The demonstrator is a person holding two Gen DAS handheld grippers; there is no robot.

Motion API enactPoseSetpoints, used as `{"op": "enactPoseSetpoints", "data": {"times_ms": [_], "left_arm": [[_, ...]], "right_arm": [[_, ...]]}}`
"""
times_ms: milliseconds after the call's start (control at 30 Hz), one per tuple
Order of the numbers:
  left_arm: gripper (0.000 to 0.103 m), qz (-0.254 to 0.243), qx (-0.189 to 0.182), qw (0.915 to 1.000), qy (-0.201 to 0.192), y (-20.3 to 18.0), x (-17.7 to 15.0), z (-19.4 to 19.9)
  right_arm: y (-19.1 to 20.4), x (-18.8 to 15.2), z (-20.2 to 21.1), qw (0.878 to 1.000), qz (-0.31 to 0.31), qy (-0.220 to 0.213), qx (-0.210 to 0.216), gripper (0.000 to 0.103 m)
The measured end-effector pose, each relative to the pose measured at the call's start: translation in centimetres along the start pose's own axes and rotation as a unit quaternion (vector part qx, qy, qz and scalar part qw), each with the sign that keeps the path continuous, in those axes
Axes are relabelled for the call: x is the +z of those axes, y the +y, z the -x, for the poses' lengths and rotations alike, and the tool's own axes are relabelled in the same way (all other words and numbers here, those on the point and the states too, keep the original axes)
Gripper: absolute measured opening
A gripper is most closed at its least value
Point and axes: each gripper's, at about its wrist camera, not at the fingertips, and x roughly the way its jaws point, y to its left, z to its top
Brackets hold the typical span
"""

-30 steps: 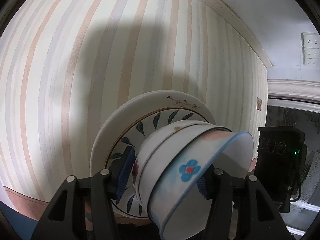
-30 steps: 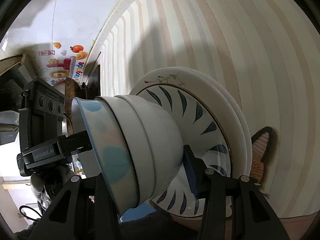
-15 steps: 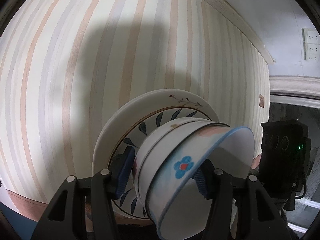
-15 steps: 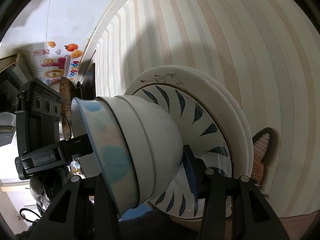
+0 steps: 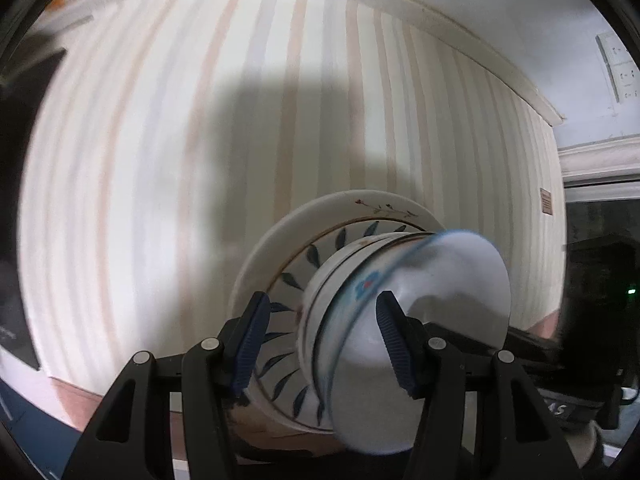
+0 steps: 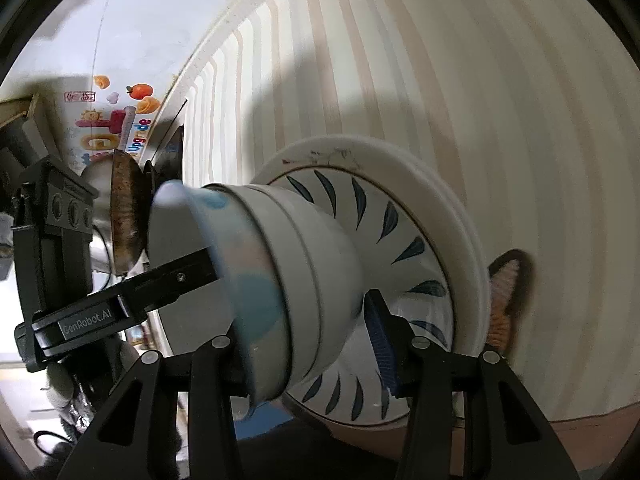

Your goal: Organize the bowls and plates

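A stack of nested bowls [image 5: 400,300] [image 6: 288,280] rests on stacked plates: a leaf-patterned plate [image 5: 296,280] [image 6: 400,248] on a white plate [image 5: 320,212] [image 6: 400,160]. The topmost bowl has a blue rim and a blue flower [image 5: 366,282]. My left gripper [image 5: 320,344] is shut on the stack from one side, its pads either side of plates and bowls. My right gripper [image 6: 304,340] is shut on the stack from the other side. The left gripper also shows in the right wrist view [image 6: 120,304]. The stack is held tilted in front of a striped surface.
Striped cream and pink cloth [image 5: 200,140] [image 6: 480,100] fills the background. A pink and orange patterned object [image 6: 504,300] shows behind the plates. A wall with cartoon stickers [image 6: 112,120] and a wooden-rimmed item [image 6: 124,220] lie left. A wall socket [image 5: 618,68] is upper right.
Both grippers have moved together with the stack, which has swung and tilted further; the views are blurred. The grips have not changed.
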Motion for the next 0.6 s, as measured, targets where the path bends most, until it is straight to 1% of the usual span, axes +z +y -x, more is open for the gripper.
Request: {"op": "enactPoseSetpoints", "data": {"times_ms": [67,100,133,167,200,233,267,300,333,433,467,600], "left_arm": [[0.053,-0.007,0.027,0.9993,-0.024,-0.2,-0.5,1.0],[0.053,-0.01,0.036,0.9987,-0.034,-0.3,-0.7,1.4],[0.053,-0.013,0.042,0.9983,-0.04,-0.4,-1.0,1.9],[0.054,-0.012,0.043,0.9981,-0.044,-0.3,-1.3,2.2],[0.056,-0.009,0.043,0.9976,-0.053,-0.2,-1.7,2.8],[0.061,-0.011,0.045,0.9972,-0.059,-0.1,-1.9,3.2],[0.077,-0.013,0.05,0.9961,-0.071,-0.2,-2.2,3.8],[0.089,-0.018,0.053,0.9953,-0.079,-0.2,-2.4,4.3],[0.09,-0.021,0.056,0.9943,-0.088,-0.3,-2.6,4.8],[0.092,-0.027,0.065,0.9907,-0.117,-0.6,-3.4,6.4],[0.095,-0.031,0.068,0.9891,-0.127,-0.8,-3.6,6.9],[0.096,-0.038,0.068,0.986,-0.148,-1.1,-4.7,8.5]], "right_arm": [[0.7,-0.3,1.3,1.0,0.013,-0.017,-0.021,0.05],[1.1,-0.5,1.9,0.999,0.019,-0.026,-0.034,0.053],[1.5,-0.7,2.5,0.998,0.027,-0.036,-0.047,0.059],[2.0,-0.9,3.1,0.996,0.035,-0.045,-0.062,0.061],[2.6,-1.2,4.0,0.994,0.044,-0.061,-0.079,0.066],[3.0,-1.5,4.7,0.992,0.051,-0.072,-0.091,0.072],[3.4,-1.7,5.4,0.99,0.058,-0.082,-0.101,0.077],[4.2,-2.1,6.3,0.986,0.066,-0.097,-0.114,0.085],[4.6,-2.5,6.9,0.984,0.071,-0.107,-0.123,0.089],[6.4,-3.8,8.7,0.973,0.089,-0.144,-0.158,0.093],[6.9,-4.2,9.2,0.969,0.094,-0.154,-0.166,0.093],[9.2,-6.0,11.1,0.954,0.109,-0.196,-0.2,0.096]]}}
